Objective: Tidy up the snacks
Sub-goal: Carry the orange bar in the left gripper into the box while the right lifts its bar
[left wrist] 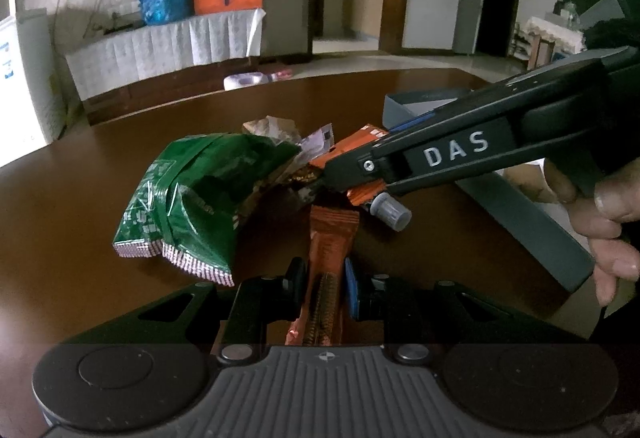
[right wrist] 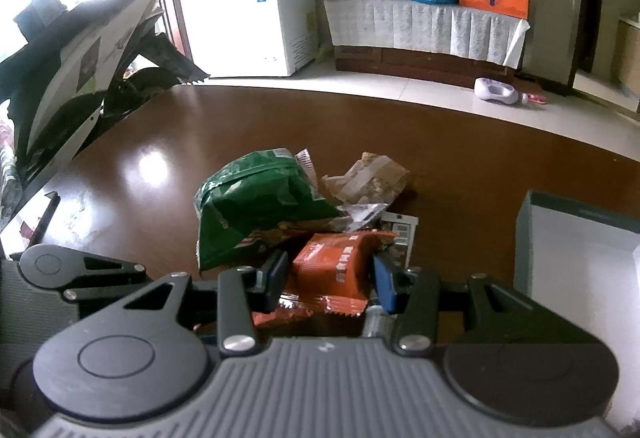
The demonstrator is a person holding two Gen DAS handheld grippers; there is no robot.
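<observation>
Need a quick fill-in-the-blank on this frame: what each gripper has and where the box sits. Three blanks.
1. The left gripper is shut on a slim ____ snack bar.
2. The right gripper grips an orange snack packet beside the large ____ snack bag.
3. The grey box rests on the ____ table.

Missing words: orange; green; brown

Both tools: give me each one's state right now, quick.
Left tool: closed on a narrow orange snack bar.
Right tool: closed on an orange snack packet, above the snack pile.
</observation>
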